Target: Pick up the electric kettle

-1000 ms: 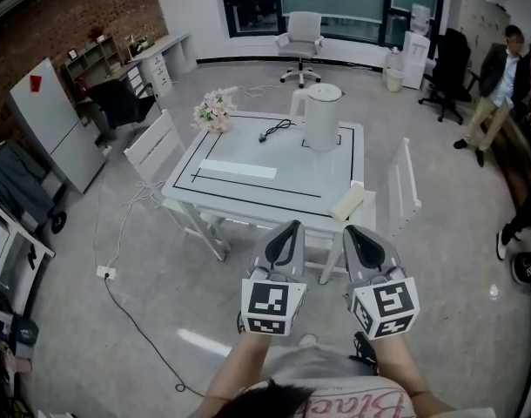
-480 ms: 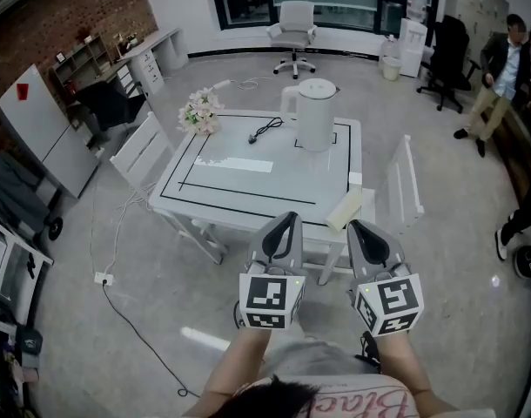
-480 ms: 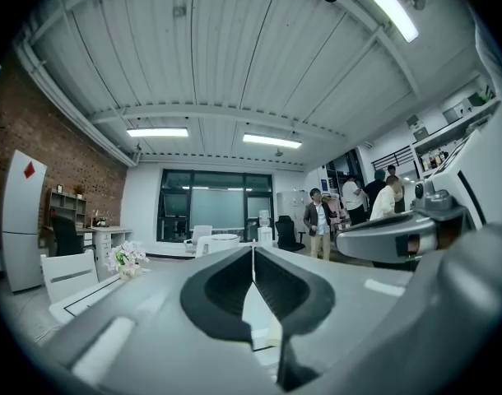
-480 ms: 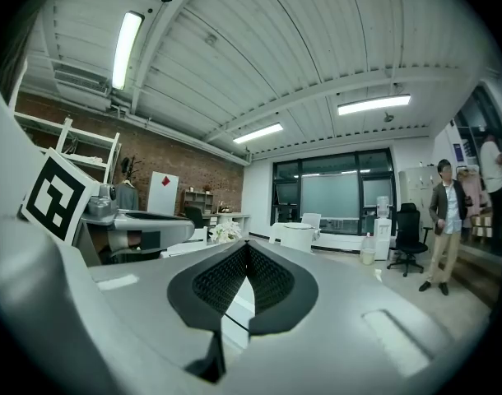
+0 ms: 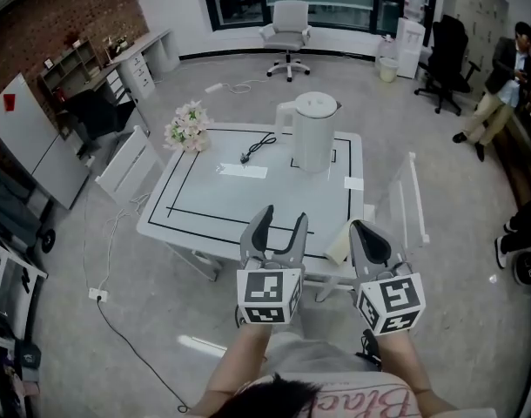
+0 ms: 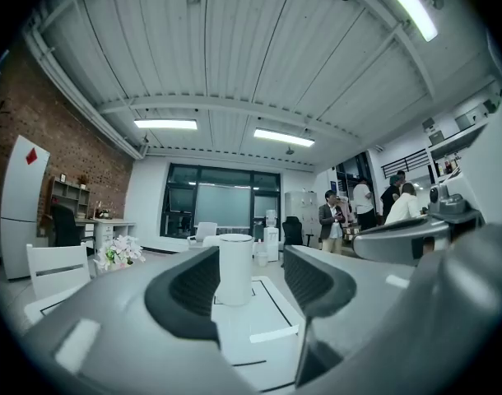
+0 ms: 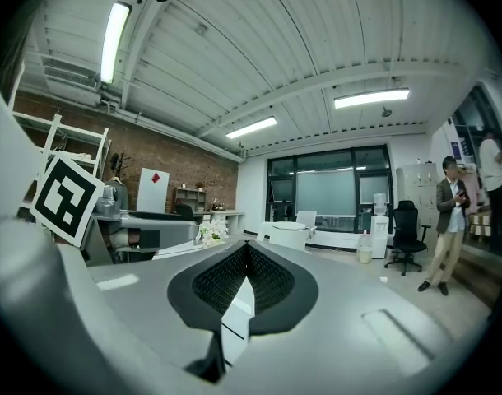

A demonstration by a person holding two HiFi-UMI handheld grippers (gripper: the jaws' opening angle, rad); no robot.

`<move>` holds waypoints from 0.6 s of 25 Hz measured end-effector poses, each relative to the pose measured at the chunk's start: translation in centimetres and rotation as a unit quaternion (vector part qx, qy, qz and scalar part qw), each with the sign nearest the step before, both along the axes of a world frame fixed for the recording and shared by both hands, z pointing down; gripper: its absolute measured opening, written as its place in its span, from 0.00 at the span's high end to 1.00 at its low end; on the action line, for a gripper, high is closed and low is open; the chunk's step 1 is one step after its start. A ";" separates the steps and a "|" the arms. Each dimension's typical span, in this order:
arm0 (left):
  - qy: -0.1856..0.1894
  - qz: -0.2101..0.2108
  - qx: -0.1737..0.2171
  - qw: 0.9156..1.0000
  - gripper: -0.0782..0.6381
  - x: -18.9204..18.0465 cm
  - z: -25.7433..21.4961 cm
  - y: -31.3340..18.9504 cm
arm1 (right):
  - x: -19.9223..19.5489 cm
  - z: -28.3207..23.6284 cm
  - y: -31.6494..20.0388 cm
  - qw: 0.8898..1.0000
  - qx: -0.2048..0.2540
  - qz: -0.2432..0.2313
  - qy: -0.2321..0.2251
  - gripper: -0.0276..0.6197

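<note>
The white electric kettle (image 5: 313, 133) stands upright with its lid on at the far side of the white table (image 5: 213, 207), inside a black-lined square. Both grippers hover at the table's near edge, well short of the kettle. My left gripper (image 5: 281, 219) is open and empty. In the left gripper view the kettle (image 6: 234, 268) shows far off between the jaws of the left gripper (image 6: 249, 285). My right gripper (image 5: 364, 230) is shut with nothing in it. In the right gripper view the jaws of the right gripper (image 7: 247, 252) meet, with the kettle (image 7: 289, 235) small beyond them.
A flower bunch (image 5: 186, 127) and a black power cable (image 5: 258, 144) lie on the table's far left. White chairs (image 5: 124, 162) (image 5: 412, 200) flank the table. A cream box (image 5: 339, 242) leans at the near right edge. A person (image 5: 500, 77) stands at the far right.
The left gripper's jaws have spread from shut to open. The view has moved closer to the table, and both grippers now reach its near edge.
</note>
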State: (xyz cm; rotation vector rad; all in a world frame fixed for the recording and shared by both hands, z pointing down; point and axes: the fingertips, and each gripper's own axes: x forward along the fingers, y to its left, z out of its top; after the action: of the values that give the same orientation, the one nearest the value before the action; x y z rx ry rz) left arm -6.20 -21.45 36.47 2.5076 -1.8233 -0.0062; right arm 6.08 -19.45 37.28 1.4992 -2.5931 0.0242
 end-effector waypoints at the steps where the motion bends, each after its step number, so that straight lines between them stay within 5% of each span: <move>1: -0.002 -0.002 0.002 1.000 0.56 -0.3 0.0 -1.2 | -0.2 0.1 -1.2 1.000 0.000 0.001 0.001 0.92; 7: -0.010 0.003 0.007 1.000 0.43 -1.8 -0.2 -9.4 | -1.2 -0.4 -8.6 1.000 -0.003 0.021 0.006 0.92; 15: -0.028 -0.017 -0.008 0.999 0.42 -4.8 1.8 -19.6 | -2.1 0.0 -17.0 0.999 -0.010 0.045 0.015 0.92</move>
State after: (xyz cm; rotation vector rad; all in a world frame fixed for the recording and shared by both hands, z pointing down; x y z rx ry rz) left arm -11.01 -41.07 38.23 2.4901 -1.8798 0.0789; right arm 3.98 -36.49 37.29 1.5948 -2.4940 0.0369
